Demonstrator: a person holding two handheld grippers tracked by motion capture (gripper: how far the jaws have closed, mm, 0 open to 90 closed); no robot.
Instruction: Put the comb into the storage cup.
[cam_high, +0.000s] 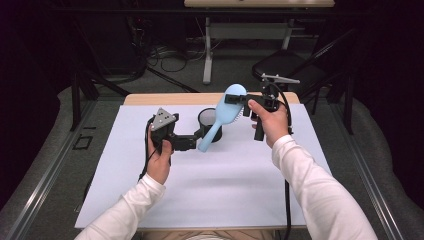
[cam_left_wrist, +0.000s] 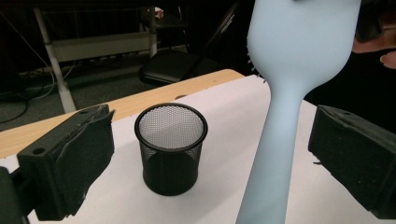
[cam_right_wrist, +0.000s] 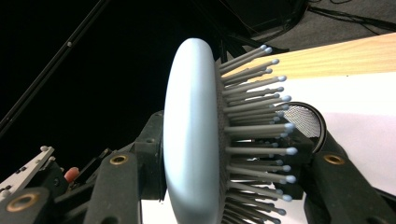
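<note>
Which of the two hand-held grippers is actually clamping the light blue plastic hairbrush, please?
The right hand-held gripper, gripping the light blue plastic hairbrush by its head. The left hand-held gripper stands open, its pads apart from the handle between them.

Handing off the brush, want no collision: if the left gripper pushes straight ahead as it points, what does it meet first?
The hairbrush handle, standing between the left gripper's open jaws, untouched by either pad. Beyond it, probably the black mesh cup, though depth is hard to judge.
</note>
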